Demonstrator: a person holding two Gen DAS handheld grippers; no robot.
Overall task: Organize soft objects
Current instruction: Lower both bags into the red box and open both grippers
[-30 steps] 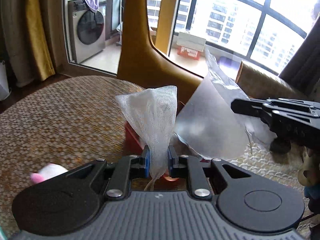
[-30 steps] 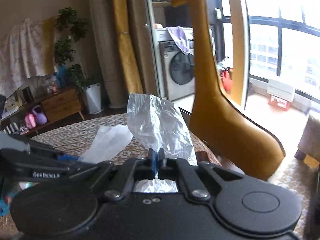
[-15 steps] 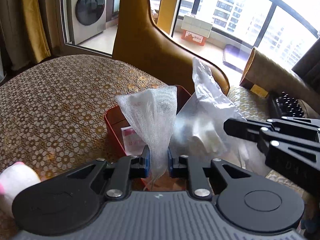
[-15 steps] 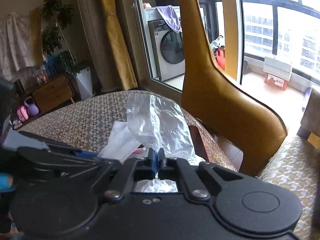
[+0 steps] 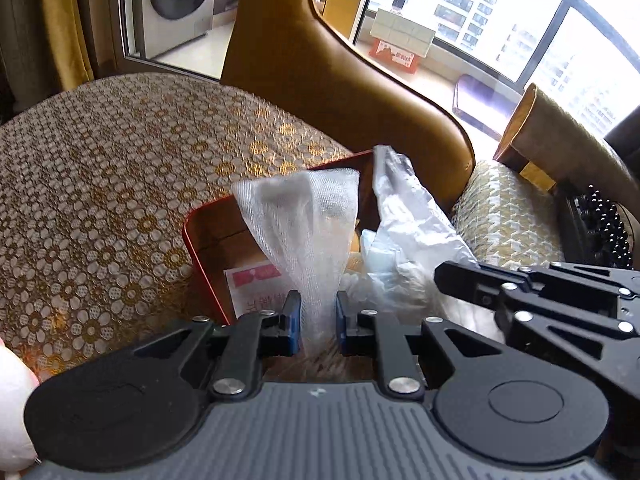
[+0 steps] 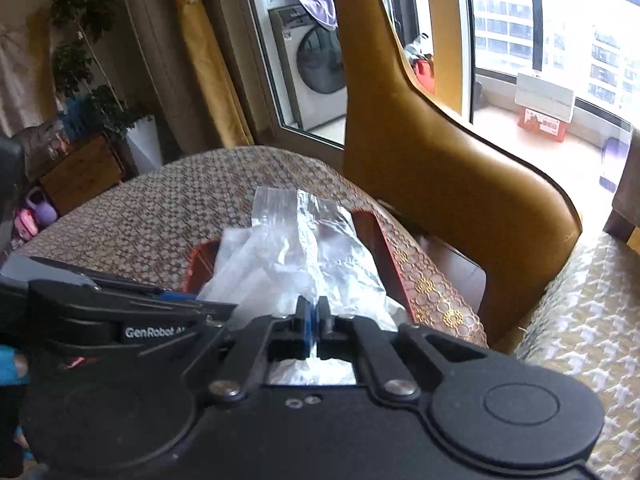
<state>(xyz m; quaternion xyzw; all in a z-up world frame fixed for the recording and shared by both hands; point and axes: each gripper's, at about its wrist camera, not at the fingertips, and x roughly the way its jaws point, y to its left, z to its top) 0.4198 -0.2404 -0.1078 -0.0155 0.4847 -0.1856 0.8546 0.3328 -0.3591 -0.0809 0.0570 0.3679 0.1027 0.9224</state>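
Now both sets of fingers pinch tight: left gripper (image 5: 316, 322) on the mesh bag (image 5: 298, 236), right gripper (image 6: 313, 322) on the plastic bag (image 6: 308, 252), over the red box (image 5: 196, 246). Let go early and they could spill over its rim.

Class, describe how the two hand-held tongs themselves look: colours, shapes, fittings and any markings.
Both tongs are black plastic with paired linkage arms joined by silver screws. The left tongs have a ribbed grey body, round black discs at either side and blue pads. The right tongs have a smooth black body and blue pads. White lettering, "GenRobot", marks the left tongs' side.
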